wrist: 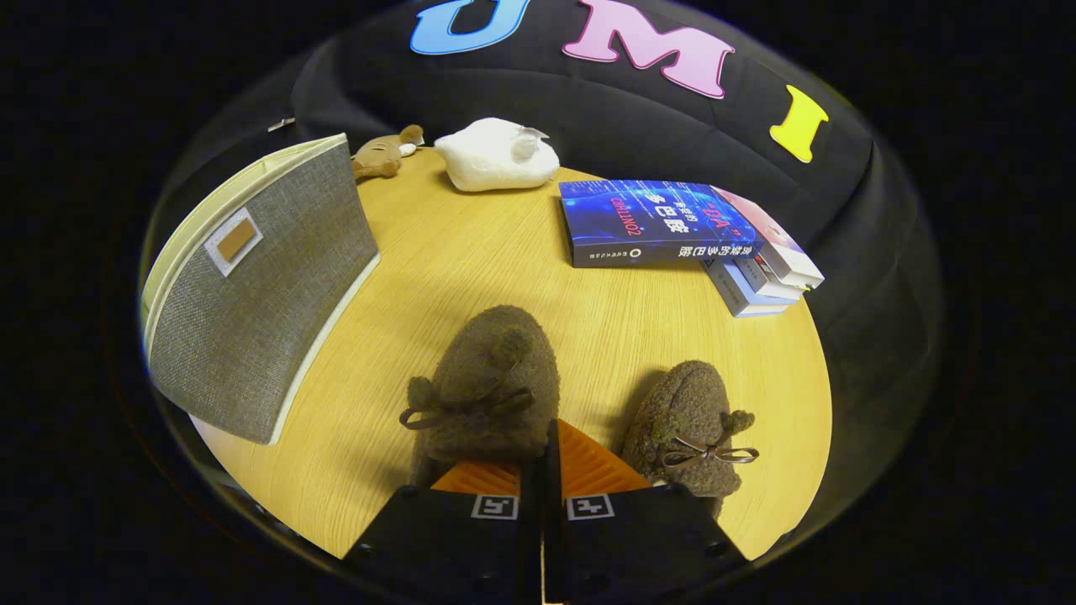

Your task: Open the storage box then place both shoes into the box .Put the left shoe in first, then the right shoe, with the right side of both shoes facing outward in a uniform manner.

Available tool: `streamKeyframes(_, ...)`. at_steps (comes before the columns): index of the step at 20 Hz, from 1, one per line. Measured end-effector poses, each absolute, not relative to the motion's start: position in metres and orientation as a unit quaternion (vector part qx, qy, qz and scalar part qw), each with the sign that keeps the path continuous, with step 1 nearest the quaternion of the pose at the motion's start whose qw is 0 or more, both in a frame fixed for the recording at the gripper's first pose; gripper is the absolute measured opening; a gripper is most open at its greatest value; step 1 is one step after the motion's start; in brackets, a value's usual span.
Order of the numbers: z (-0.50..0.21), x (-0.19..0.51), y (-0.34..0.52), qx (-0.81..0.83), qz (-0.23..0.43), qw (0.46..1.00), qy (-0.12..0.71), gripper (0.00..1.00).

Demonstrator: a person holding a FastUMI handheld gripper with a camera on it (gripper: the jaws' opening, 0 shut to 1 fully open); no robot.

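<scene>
The hand-held gripper (542, 458) sits at the bottom centre of the frame with its two fingers pressed together, clenched on nothing; no gap shows between them and neither shoe is caught.

The storage box (261, 286) stands on the counter (471, 252) at the left of the frame, ahead of the fingers and well off to their left. Its grey fabric face with a small label pocket is turned toward the camera. Whether its top is open cannot be told from this angle.

The two brown fleece shoes lie just ahead of the fingers, one on either side. The left-hand shoe (487, 386) lies at centre-left, its long axis running away from the camera, bow nearest the fingers. The right-hand shoe (693, 424) lies at lower right, apart from the first, tilted slightly rightward.

Judgement: the box comes first, so the coming move is a swing leftward and forward, past the left-hand shoe.

A stack of books (672, 227) lies at upper right; a white plush toy (496, 155) and a small brown plush toy (382, 155) lie at the far edge.
</scene>
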State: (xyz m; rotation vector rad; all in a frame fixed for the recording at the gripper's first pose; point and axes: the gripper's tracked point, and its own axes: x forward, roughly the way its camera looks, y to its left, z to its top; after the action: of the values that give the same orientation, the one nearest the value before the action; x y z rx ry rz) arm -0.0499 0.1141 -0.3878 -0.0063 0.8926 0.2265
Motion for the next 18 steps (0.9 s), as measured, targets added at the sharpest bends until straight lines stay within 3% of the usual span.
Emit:
streamKeyframes(4,-0.351,-0.056,0.119,0.027,0.120,0.905,0.408,0.06)
streamKeyframes(10,-0.241,-0.043,0.129,0.073,0.135,0.931,0.332,0.06)
streamKeyframes(18,-0.123,-0.012,0.200,0.151,0.176,0.929,0.288,0.06)
